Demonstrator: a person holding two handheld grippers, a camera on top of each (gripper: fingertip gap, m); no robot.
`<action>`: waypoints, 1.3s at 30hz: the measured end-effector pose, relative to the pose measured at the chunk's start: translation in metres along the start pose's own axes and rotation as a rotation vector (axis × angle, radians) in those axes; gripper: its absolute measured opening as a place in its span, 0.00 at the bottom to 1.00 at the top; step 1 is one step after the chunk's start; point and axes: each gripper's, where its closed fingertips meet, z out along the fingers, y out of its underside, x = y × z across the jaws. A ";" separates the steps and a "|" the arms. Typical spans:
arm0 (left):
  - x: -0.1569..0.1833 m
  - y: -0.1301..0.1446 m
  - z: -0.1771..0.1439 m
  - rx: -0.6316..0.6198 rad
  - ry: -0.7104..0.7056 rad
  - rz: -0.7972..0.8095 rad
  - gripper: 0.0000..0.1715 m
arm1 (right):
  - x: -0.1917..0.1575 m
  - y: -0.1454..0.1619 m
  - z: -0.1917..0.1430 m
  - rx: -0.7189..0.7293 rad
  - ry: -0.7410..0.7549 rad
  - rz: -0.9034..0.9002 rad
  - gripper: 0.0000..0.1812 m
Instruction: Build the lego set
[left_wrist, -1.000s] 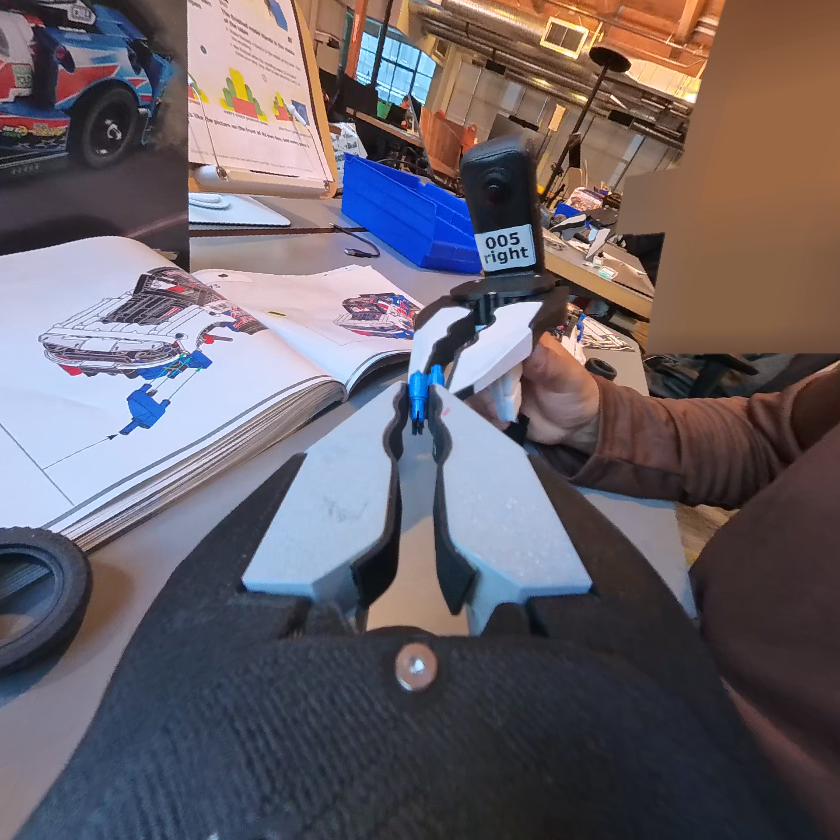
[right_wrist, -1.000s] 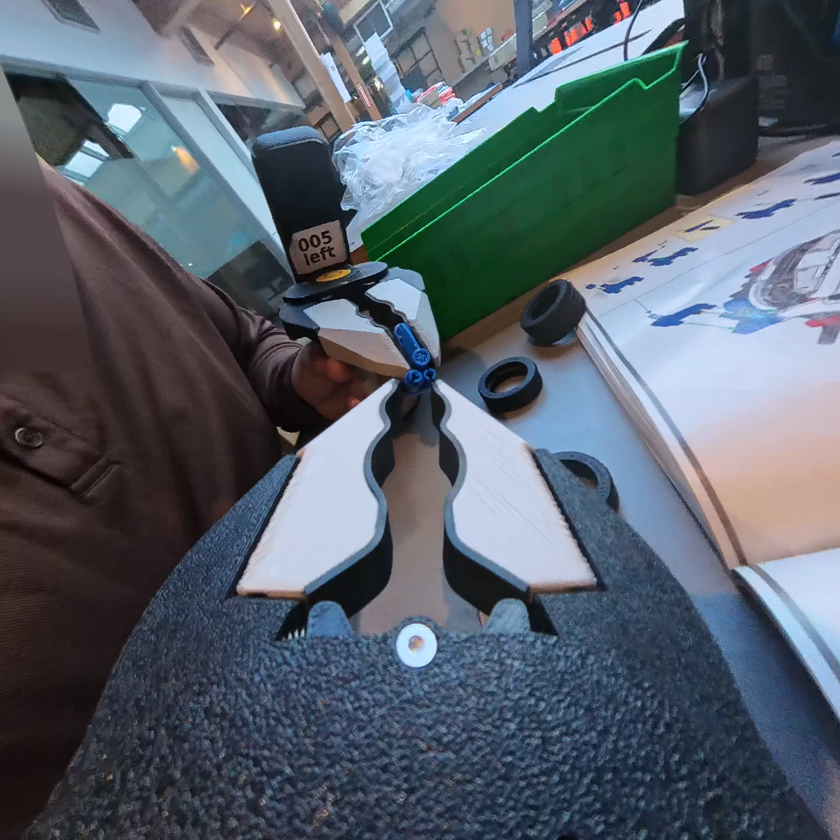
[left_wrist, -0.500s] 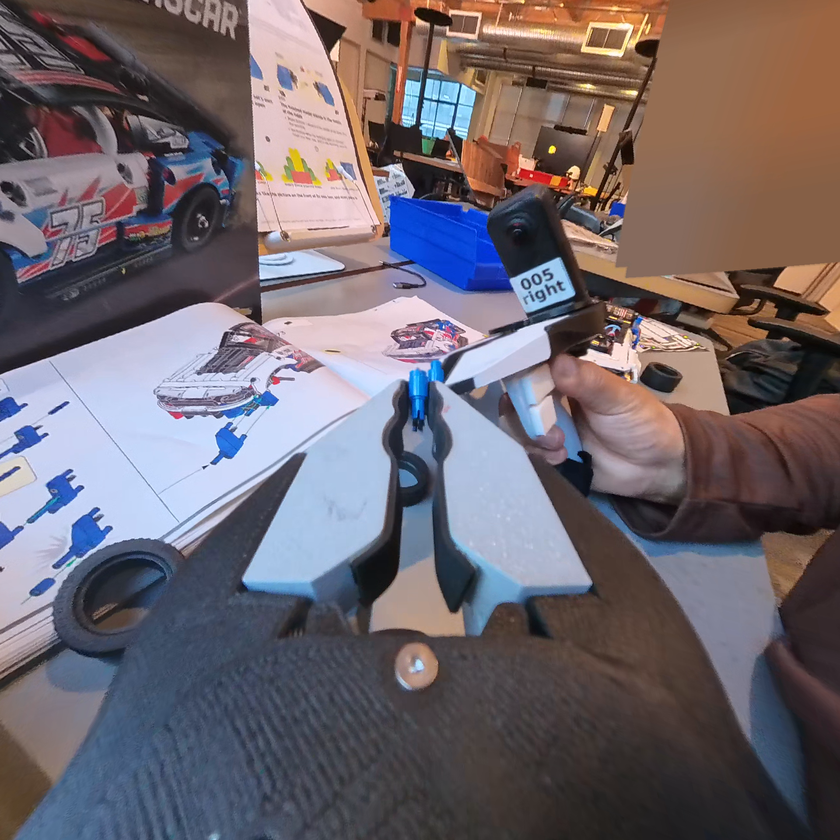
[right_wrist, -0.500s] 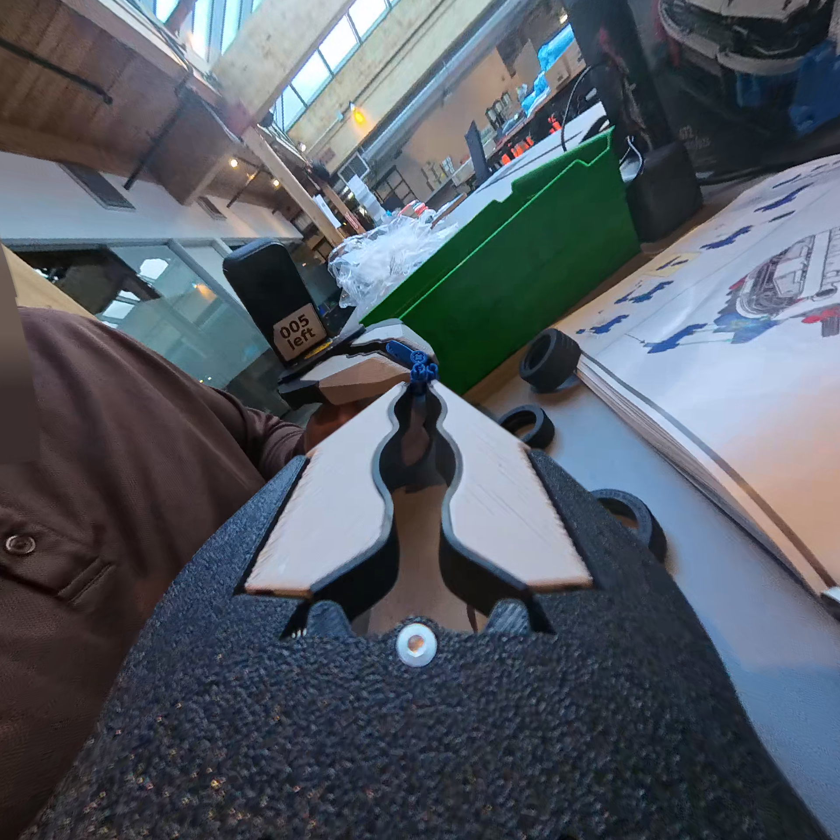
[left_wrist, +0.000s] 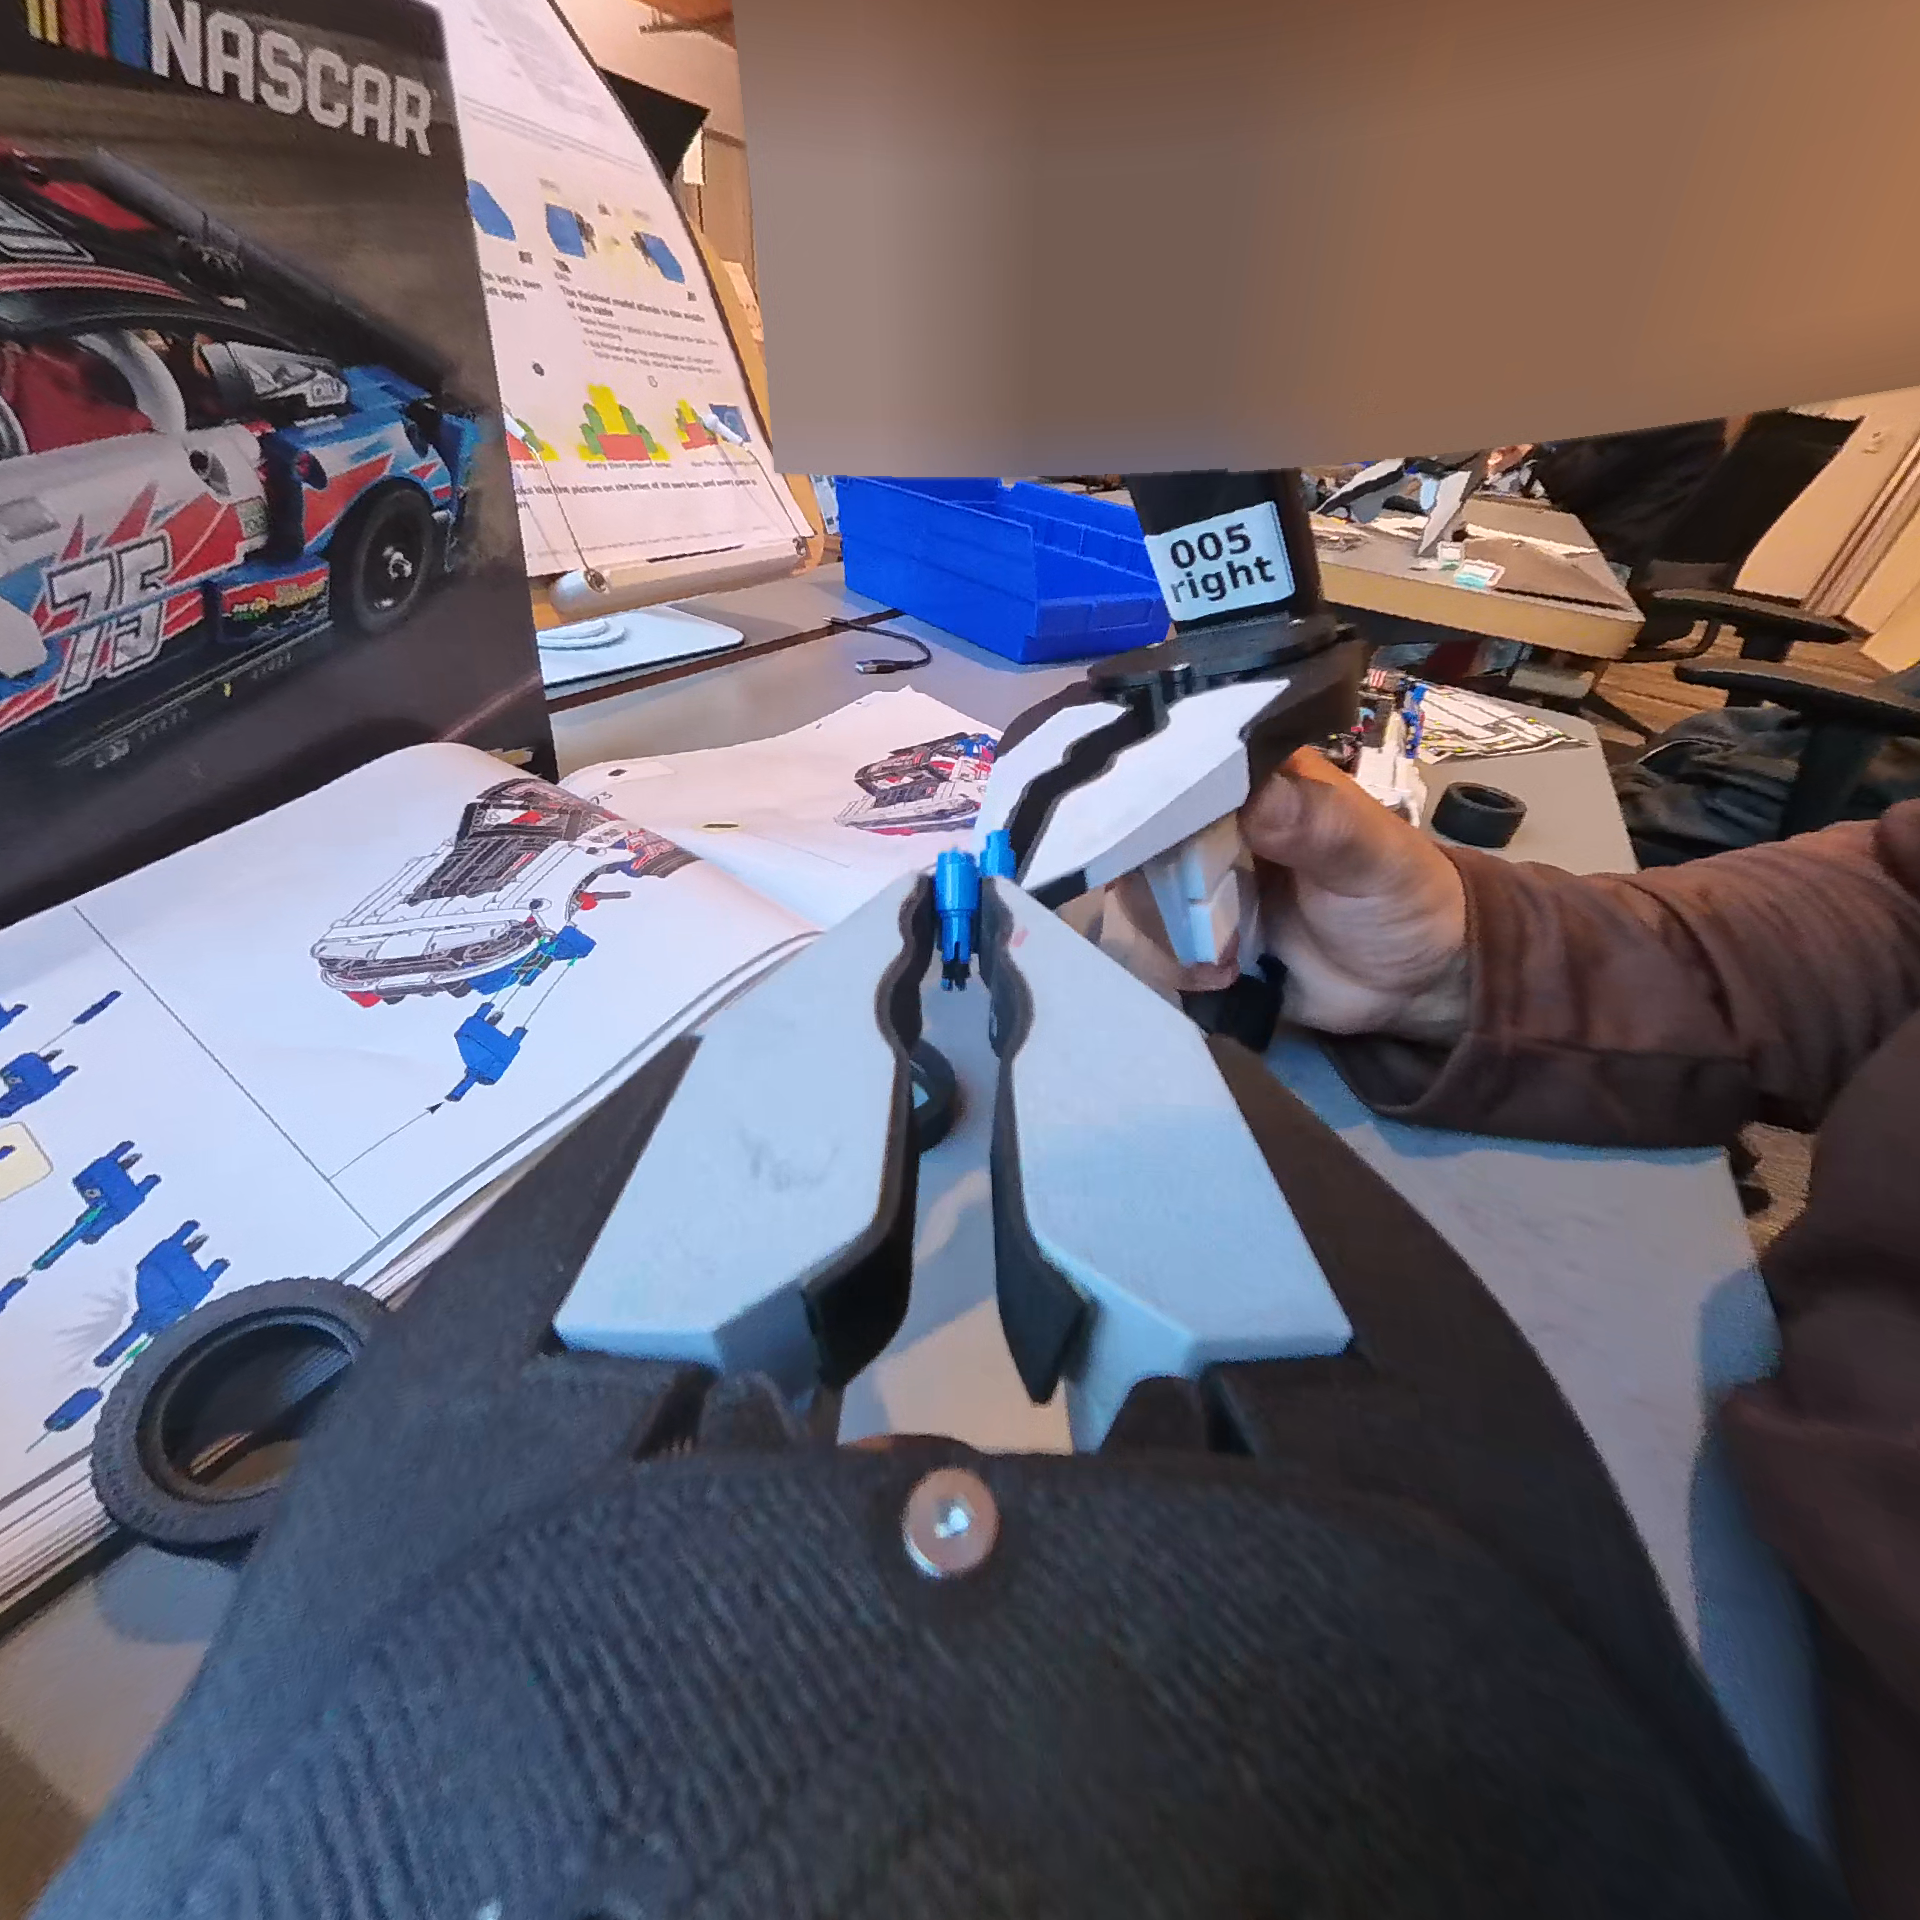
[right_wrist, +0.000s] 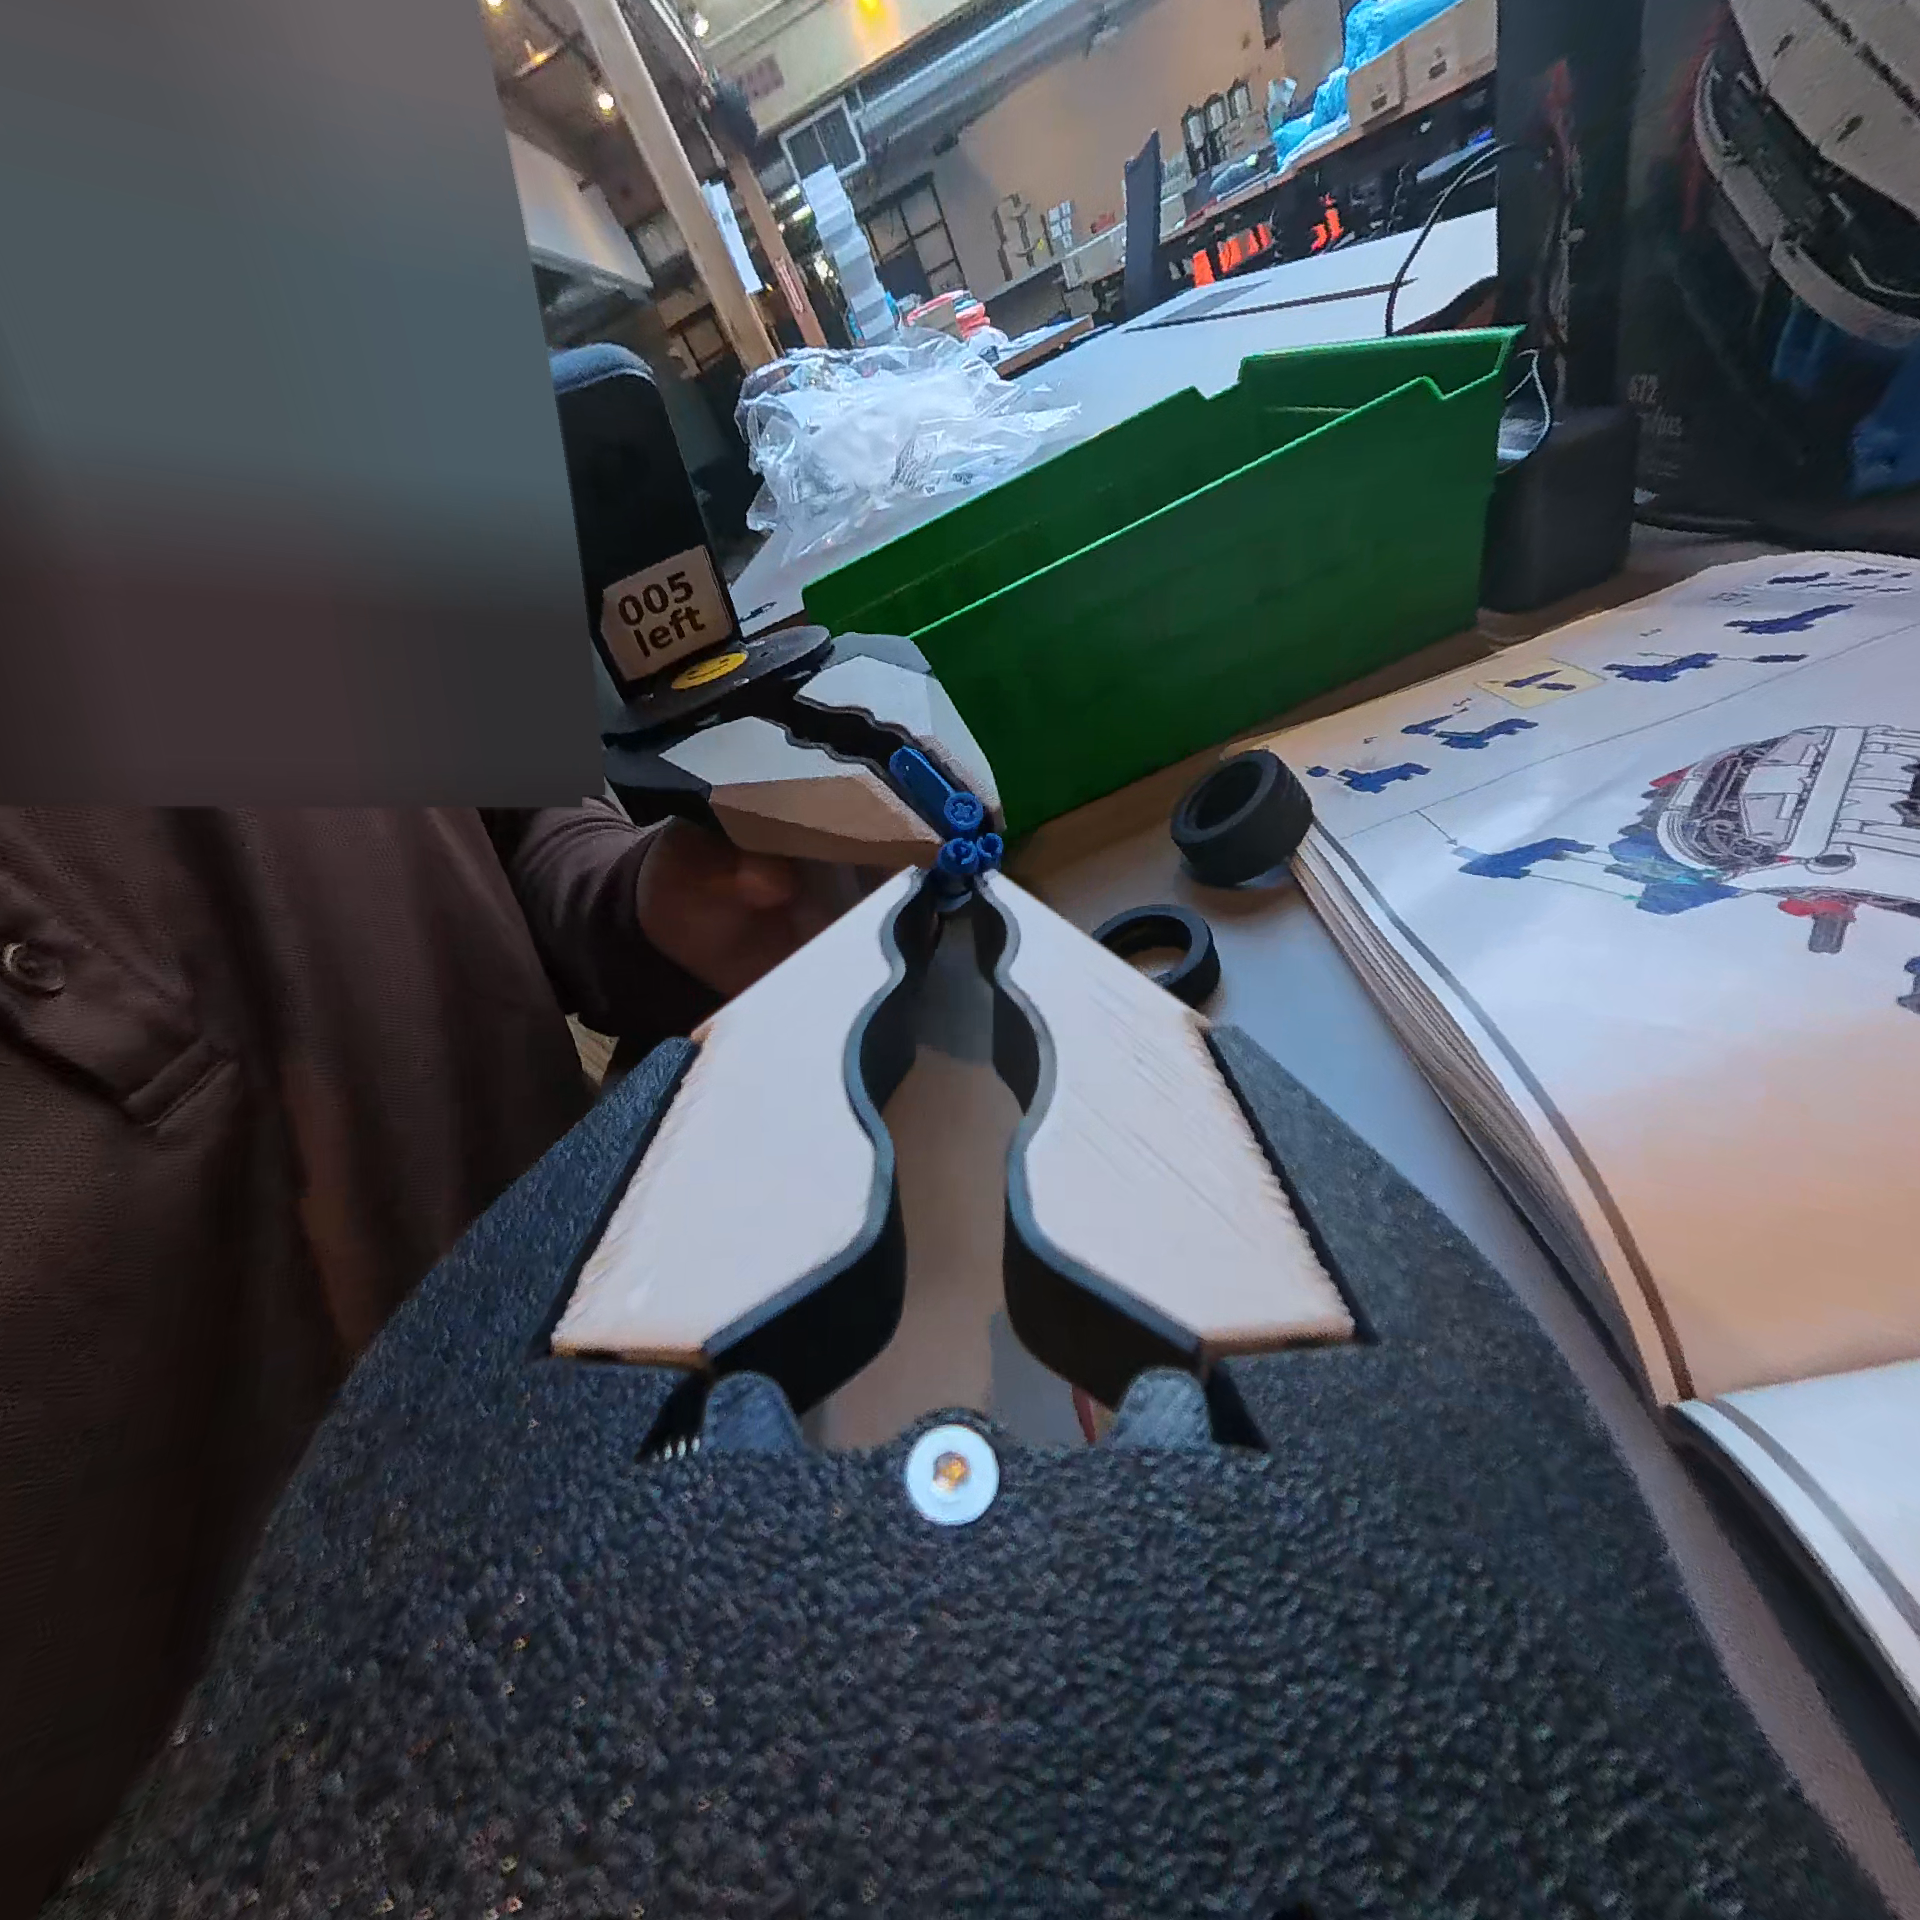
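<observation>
My left gripper (left_wrist: 956, 885) is shut on a small blue lego piece (left_wrist: 953, 914) and holds it above the table. My right gripper (right_wrist: 951, 885) is shut on another small blue piece (right_wrist: 961, 854). The two grippers meet tip to tip, and the blue pieces touch. In the left wrist view the right gripper (left_wrist: 1006, 847) comes in from the right, held by a hand. In the right wrist view the left gripper (right_wrist: 940, 823) comes in from the left with its blue piece (right_wrist: 920, 774) between its fingers. How the pieces join is hidden.
An open instruction book (left_wrist: 416, 987) lies on the grey table, also in the right wrist view (right_wrist: 1662, 935). Black tyres (right_wrist: 1242, 821) (right_wrist: 1164, 951) (left_wrist: 208, 1423) lie beside it. A green bin (right_wrist: 1195, 603), a blue bin (left_wrist: 987, 561) and the set's box (left_wrist: 208, 416) stand behind. My left and right fingertips are right by each other. From either gripper's tips it is about 15 cm to the open instruction book (left_wrist: 416, 987). It is also in sight in the right wrist view (right_wrist: 1668, 802).
Both grippers have swung and tilted while staying tip to tip. The left view now shows more of the book and box. Both stay shut on the blue pieces.
</observation>
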 end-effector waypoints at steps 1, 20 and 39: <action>-0.001 0.001 0.000 -0.003 0.002 -0.013 0.03 | 0.001 0.001 0.000 -0.004 -0.001 0.000 0.04; -0.014 0.011 -0.002 -0.036 -0.019 -0.067 0.03 | 0.013 0.003 0.006 0.006 -0.052 0.142 0.03; -0.008 0.051 0.015 -0.311 -0.002 -0.150 0.03 | 0.025 -0.006 -0.020 0.079 0.118 0.209 0.04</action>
